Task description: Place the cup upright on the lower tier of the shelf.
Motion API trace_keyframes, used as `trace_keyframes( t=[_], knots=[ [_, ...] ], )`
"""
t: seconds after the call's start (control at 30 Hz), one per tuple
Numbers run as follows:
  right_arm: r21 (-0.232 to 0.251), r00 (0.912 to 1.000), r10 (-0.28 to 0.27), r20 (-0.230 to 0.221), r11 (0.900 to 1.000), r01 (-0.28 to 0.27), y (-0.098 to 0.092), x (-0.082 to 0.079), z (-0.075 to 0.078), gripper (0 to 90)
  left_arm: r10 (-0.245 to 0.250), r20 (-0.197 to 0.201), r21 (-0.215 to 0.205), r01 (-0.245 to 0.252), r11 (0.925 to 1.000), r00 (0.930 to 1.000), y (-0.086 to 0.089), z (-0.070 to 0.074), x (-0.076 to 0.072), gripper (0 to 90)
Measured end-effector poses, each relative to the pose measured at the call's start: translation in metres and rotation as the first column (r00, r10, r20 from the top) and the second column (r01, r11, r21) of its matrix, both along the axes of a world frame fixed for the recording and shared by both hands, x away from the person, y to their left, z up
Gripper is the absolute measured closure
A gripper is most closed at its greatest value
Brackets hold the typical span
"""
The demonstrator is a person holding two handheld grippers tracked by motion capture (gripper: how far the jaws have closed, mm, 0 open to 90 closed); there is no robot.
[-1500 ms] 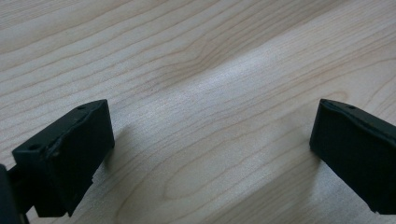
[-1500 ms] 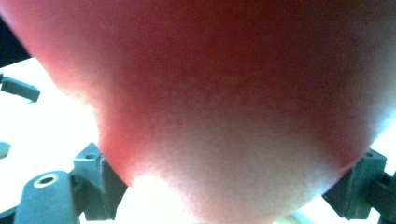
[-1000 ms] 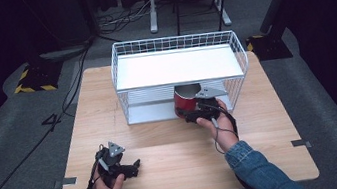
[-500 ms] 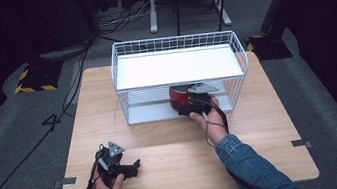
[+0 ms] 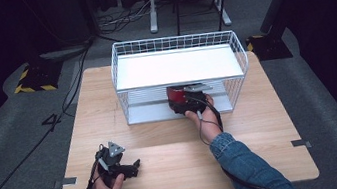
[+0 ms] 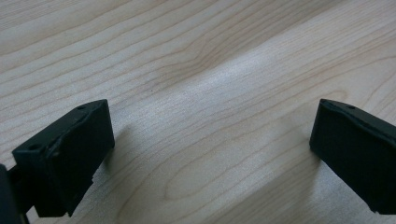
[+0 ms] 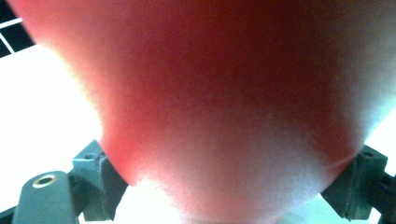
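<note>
Two tiers on the white wire rack (image 5: 178, 66), standing on my pale wood-grain table (image 5: 262, 126); its solid white top shelf is bare. My right gripper (image 5: 189, 102) reaches into the lower tier, forearm stretched forward in a denim sleeve, jaws clamped on both sides of a smooth, rounded red cup (image 5: 175, 95) just under the top shelf. Wire walls close in there. My left gripper (image 6: 210, 154) rests low by the table's near edge, black blocky jaws spread wide, nothing between them, bare wood all round it.
</note>
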State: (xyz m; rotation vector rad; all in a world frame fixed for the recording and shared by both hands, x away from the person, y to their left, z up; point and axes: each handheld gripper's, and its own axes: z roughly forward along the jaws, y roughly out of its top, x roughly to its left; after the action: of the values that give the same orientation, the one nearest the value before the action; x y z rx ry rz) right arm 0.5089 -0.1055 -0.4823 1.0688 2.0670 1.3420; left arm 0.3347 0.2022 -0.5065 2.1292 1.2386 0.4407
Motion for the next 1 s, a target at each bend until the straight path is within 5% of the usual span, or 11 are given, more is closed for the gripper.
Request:
trace_keyframes(
  t=[0.57, 1.0],
  knots=[
    [-0.019, 0.9998, 0.02, 0.006, 1.0, -0.019, 0.0, 0.003, -0.002, 15.5, 0.0, 0.001, 0.0, 0.0, 1.0, 1.0, 0.0, 0.0, 0.0, 0.1],
    [-0.031, 0.9989, 0.033, -0.032, 0.999, -0.034, -0.01, -0.008, -0.006, 15.8, -0.001, 0.0, 0.0, 0.001, 1.0, 1.0, 0.0, 0.0, 0.0, 0.1]
  ],
)
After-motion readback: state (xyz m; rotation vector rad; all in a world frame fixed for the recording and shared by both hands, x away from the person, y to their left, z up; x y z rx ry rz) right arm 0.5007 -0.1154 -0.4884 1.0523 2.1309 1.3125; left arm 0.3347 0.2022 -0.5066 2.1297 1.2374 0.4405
